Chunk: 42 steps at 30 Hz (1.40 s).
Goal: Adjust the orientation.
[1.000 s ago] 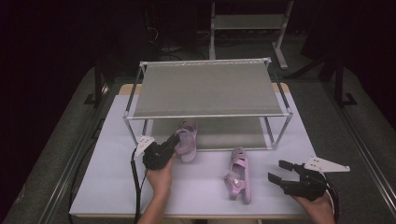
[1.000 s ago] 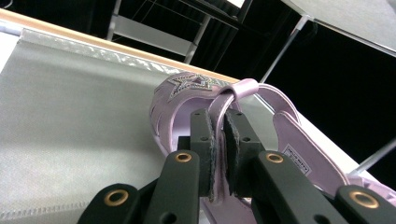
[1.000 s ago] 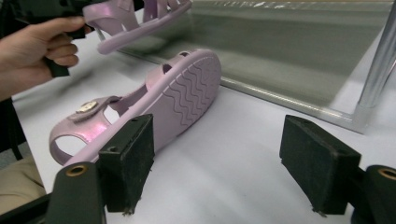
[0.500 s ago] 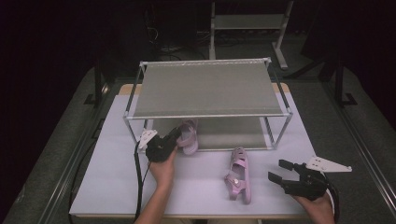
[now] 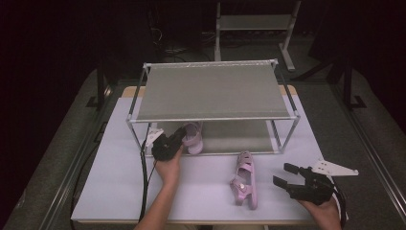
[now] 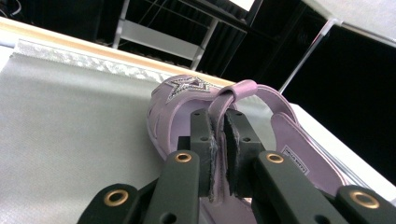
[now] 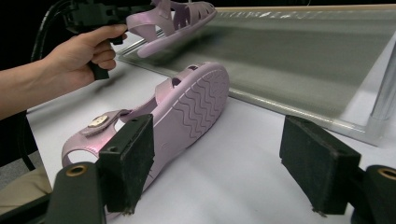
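- At about ten o'clock from the bench's point(image 5: 115, 191) middle, the left tool point(image 5: 178, 137) is clamped on the heel strap of a pink sandal point(image 5: 192, 138), its jaws pressed nearly together on the thin band, as the left gripper view shows.
- That sandal hangs at the front edge of the rack's lower shelf point(image 5: 239, 136), toe pointing in toward twelve o'clock, sole just above the grey mesh.
- Judged from this, the step is setting the shoe on the lower shelf. To do it well, carry the toe further under the top shelf point(image 5: 210, 93), level the sole, lower until it rests flat, and only then release the strap.
- Keep the hand low so the tool clears the front rail.
- Near five o'clock, the second pink sandal point(image 5: 244, 179) lies on its side on the bench; the right tool point(image 5: 286, 175) waits just beside it at three o'clock, jaws spread wide and empty.
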Each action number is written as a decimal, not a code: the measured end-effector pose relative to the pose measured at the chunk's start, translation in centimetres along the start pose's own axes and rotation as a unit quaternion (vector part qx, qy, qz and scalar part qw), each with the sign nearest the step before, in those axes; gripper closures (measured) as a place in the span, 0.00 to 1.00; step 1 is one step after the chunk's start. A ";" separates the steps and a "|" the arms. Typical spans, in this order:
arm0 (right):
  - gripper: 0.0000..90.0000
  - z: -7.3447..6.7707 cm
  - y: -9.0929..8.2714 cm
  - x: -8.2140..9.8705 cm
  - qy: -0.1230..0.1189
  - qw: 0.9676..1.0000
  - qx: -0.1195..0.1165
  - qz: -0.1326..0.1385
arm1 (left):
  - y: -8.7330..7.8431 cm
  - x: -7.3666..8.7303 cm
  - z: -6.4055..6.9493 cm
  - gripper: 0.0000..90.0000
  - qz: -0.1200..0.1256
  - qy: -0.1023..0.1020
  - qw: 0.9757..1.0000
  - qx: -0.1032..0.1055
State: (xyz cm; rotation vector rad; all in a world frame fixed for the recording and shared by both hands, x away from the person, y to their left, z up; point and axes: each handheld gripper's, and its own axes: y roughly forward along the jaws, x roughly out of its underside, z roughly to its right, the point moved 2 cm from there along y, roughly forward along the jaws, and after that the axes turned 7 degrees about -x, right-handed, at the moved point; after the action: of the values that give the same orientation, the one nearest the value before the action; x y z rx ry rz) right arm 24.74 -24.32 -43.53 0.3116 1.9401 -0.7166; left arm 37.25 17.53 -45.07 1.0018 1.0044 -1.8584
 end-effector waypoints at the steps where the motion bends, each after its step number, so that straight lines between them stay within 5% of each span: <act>1: 0.29 0.0 0.0 0.0 0.000 1.000 0.000 0.000 | 0.1 0.1 -0.1 0.92 -0.002 0.002 1.000 -0.003; 8: 0.29 0.0 0.0 0.0 0.001 1.000 -0.001 0.001 | 0.8 0.1 -0.3 0.92 -0.003 -0.003 1.000 -0.009; 11: 0.29 0.1 0.0 0.0 0.002 1.000 -0.002 0.001 | 1.1 -0.2 0.0 0.92 -0.011 0.025 1.000 -0.007; 13: 0.29 0.1 0.0 0.0 0.002 1.000 -0.002 0.001 | 1.4 -0.4 0.0 0.92 -0.007 0.018 1.000 -0.005; 21: 0.29 0.1 0.0 0.0 0.003 1.000 -0.002 0.004 | 1.9 -0.4 0.3 0.92 -0.033 0.057 0.998 -0.009; 42: 0.29 0.0 0.0 0.0 0.000 1.000 -0.003 0.003 | 2.4 0.0 0.4 0.88 -0.051 0.074 0.996 -0.003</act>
State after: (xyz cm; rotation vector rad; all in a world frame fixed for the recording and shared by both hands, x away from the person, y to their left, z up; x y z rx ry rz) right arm 24.69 -24.32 -43.56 0.3125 1.9398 -0.7069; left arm 39.26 16.27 -45.56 1.1172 1.1672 -1.8836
